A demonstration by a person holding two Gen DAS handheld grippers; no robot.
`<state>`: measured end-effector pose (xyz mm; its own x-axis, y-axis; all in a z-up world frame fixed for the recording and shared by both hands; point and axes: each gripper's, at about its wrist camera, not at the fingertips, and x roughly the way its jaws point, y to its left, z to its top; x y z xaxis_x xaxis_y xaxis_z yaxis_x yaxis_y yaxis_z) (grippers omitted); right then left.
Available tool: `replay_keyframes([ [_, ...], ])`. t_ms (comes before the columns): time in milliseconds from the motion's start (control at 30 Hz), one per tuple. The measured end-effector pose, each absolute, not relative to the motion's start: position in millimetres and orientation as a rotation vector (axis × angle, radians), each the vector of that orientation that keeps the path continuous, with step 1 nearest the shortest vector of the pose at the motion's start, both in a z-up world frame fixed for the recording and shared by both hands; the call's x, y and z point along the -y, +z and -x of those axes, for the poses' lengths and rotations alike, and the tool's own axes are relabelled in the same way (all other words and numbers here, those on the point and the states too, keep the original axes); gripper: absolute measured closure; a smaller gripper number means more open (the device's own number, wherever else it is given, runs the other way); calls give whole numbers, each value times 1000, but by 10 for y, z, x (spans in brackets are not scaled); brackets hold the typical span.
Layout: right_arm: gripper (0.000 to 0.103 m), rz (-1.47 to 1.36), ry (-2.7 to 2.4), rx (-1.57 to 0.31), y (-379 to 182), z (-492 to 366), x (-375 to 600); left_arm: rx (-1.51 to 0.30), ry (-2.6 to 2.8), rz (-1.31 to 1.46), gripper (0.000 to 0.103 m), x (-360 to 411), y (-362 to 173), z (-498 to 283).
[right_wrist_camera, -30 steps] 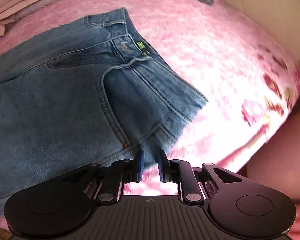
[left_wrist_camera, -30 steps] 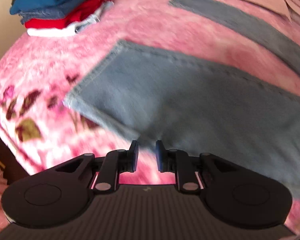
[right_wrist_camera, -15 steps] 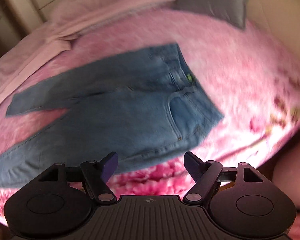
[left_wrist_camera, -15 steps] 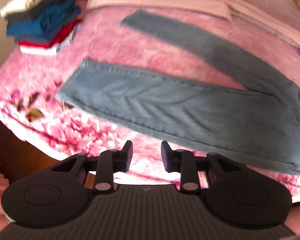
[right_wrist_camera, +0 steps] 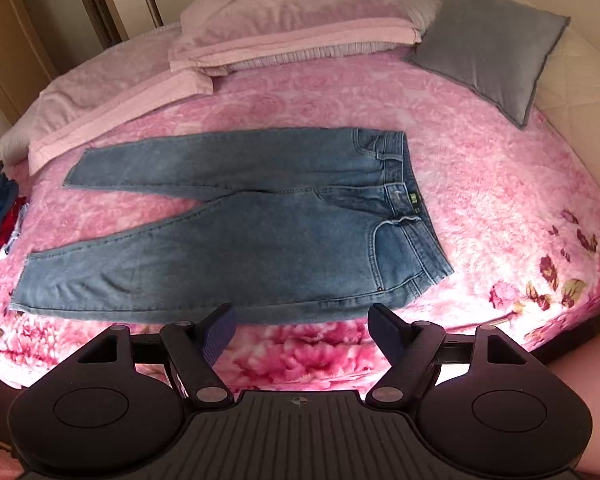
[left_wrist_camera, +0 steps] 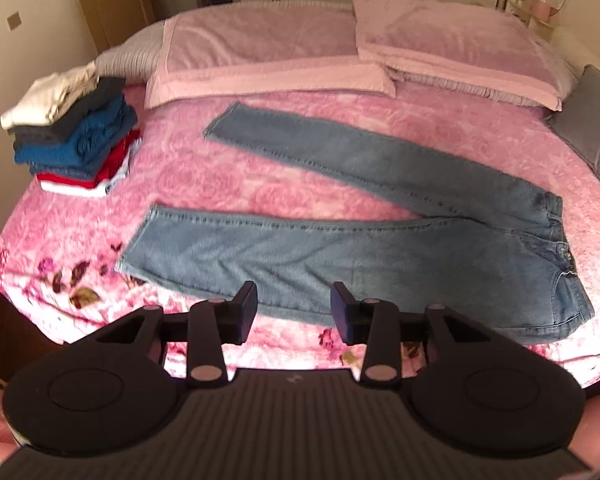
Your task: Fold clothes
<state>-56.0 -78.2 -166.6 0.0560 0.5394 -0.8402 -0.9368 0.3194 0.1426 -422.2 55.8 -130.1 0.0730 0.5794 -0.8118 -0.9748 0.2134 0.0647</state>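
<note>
a: grippers up over the bed edge. we see our left gripper (left_wrist_camera: 293,307) with fingers apart, holding nothing. our right gripper (right_wrist_camera: 301,326) gapes wider, holding nothing too.

b: we see the jeans (right_wrist_camera: 236,232) flat on the pink bed cover (right_wrist_camera: 480,184), legs spread. folded clothes (left_wrist_camera: 76,136) sit far left, pillows (left_wrist_camera: 452,48) behind.

Two matte black handheld grippers, each with two fingers

The left gripper (left_wrist_camera: 293,312) and the right gripper (right_wrist_camera: 302,330) share ribbed grey bases, round black side discs, silver pivot screws and dark blue ridged finger pads (right_wrist_camera: 219,334).
</note>
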Motion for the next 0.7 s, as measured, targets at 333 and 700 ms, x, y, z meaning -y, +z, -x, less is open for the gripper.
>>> replay_keyframes([
  [333,27,478,1144,-928,-1477,689,782,-815,1245,522,60,-608,-1062,4314],
  [700,26,465,1108,-923,-1458,1308,623,-843,1220,486,54,-820,-969,5032],
])
